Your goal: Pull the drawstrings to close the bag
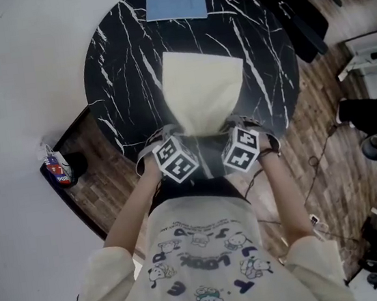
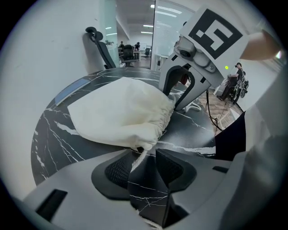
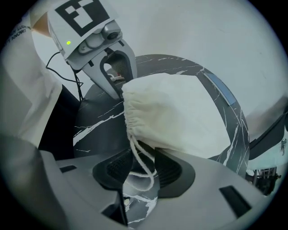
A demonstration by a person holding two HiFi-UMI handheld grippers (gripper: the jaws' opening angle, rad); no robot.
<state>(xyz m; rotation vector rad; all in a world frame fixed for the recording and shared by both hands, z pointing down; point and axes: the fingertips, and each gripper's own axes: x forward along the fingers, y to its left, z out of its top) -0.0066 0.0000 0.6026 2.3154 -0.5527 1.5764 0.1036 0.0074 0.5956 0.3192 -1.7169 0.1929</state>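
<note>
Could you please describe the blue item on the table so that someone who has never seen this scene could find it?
Start at the round black marble table. At its edge farthest from the person, beyond the cream drawstring bag, lies a pale blue rectangle. It is the only blue, flat, sharp-cornered thing there; the bag is cream and puffy.

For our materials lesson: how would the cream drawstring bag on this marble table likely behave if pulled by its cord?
The drawstring bag is probably floppy: its cloth sags and puckers at the mouth. Softly bulged, it looks light and may slide on the glossy table.
</note>
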